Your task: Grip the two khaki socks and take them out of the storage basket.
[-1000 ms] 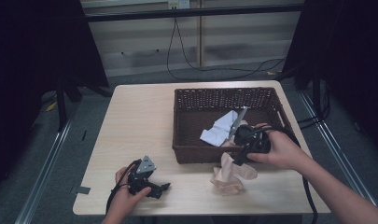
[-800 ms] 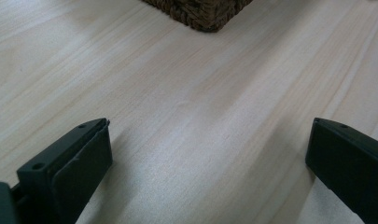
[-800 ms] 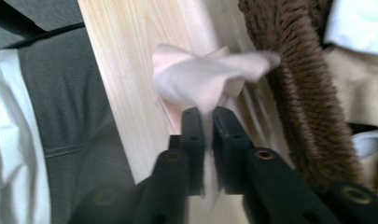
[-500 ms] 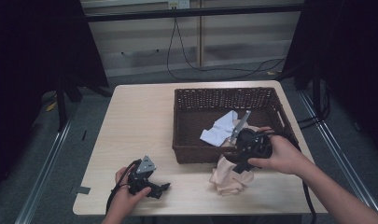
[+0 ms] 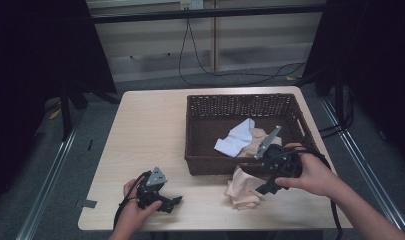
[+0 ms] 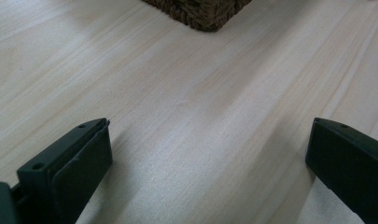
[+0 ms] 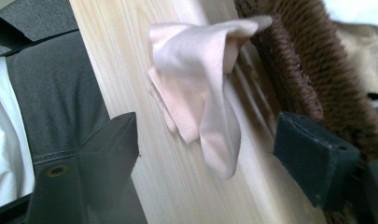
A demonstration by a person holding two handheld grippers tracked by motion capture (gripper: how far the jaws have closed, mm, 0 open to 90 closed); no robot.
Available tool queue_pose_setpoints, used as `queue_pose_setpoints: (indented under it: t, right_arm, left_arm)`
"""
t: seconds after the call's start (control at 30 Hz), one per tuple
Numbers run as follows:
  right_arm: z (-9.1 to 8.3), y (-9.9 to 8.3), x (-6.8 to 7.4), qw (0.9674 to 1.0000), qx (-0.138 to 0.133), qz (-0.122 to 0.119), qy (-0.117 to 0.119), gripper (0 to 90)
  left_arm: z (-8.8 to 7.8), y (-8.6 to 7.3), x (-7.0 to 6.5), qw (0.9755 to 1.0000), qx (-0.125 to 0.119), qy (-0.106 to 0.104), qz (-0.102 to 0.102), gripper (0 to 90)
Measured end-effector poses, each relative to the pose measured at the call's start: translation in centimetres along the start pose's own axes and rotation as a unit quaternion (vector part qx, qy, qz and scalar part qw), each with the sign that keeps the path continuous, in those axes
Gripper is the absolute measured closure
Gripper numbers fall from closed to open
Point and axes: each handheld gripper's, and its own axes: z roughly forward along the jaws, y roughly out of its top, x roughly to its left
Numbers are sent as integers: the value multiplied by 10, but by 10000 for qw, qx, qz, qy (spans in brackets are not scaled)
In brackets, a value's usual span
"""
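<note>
A pale pink cloth (image 5: 242, 190) lies crumpled on the wooden table, its top corner leaning on the front wall of a brown wicker basket (image 5: 210, 165). My right gripper (image 5: 255, 181) hovers just above it, and its jaws have just been opening. In the right gripper view the pink cloth (image 7: 200, 93) sits ahead of the spread jaws of the right gripper (image 7: 207, 123), untouched by either pad. My left gripper (image 5: 174, 204) rests open on the table at the front left. Only bare wood lies between the jaws of the left gripper (image 6: 210, 123).
Inside the basket lie a white cloth (image 5: 235, 140) and a beige cloth (image 5: 257, 140). The basket's corner (image 6: 200, 14) shows ahead of the left gripper. The table's front edge and the person's dark trousers (image 7: 56, 93) are close beside the pink cloth.
My right gripper has dropped a little, forward and left, from the basket's front rim toward the pink cloth, and its jaws have spread apart. The left gripper has stayed put.
</note>
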Motion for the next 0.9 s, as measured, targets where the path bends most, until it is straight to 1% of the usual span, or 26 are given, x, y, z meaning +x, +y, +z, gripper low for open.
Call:
queue_pose_setpoints:
  t: [0.03,0.07,0.1,0.13,0.17,0.27,0.3,0.37,0.47,0.57,0.63,0.67,0.7,0.73,0.8,0.83,0.9]
  right_arm:
    - [0,0,0,10000,0,0,0,209]
    - [1,-4,1,10000,8,-6,-33,188]
    - [2,-5,1,10000,-19,-15,-17,180]
    - [2,-7,1,10000,-44,31,-52,173]
    - [2,-8,0,10000,-41,20,-73,173]
    - [2,-14,-2,9999,-60,79,-38,155]
    - [2,-16,-2,10000,-58,47,-44,154]
    - [2,-19,-3,10000,-68,53,-45,145]
    - [3,-25,-4,10000,-14,57,-50,128]
    - [6,-30,-4,10000,-3,26,-34,107]
    - [8,-34,-4,10000,36,53,-7,86]
    - [10,-36,-5,10000,48,15,25,78]
    - [11,-37,-5,9999,66,57,59,71]
    - [13,-39,-6,9999,69,13,77,59]
    - [17,-45,-7,9999,57,75,131,52]
    - [18,-47,-8,9999,52,60,110,51]
    - [22,-52,-9,9999,37,145,45,53]
  left_arm:
    - [0,0,0,10000,0,0,0,0]
    - [0,0,0,10000,-4,1,-3,0]
    - [0,0,0,10000,-5,1,-6,0]
    - [0,0,0,10000,-4,1,-3,0]
    - [0,0,0,10000,6,1,9,0]
    - [0,0,0,10000,-6,0,-5,0]
    - [0,0,0,10000,6,1,11,0]
    - [0,0,0,10000,-6,1,-6,0]
    - [0,0,0,10000,-6,1,-6,0]
    - [0,0,0,10000,-6,1,-6,0]
    - [0,0,0,10000,-7,1,-8,0]
    - [0,0,0,10000,-5,1,-5,0]
    - [0,0,0,10000,5,1,9,0]
    - [0,0,0,10000,-5,1,-5,0]
    - [0,0,0,10000,-6,1,-6,0]
    - [0,0,0,10000,-6,2,-5,0]
    - [0,0,0,10000,-6,1,-7,0]
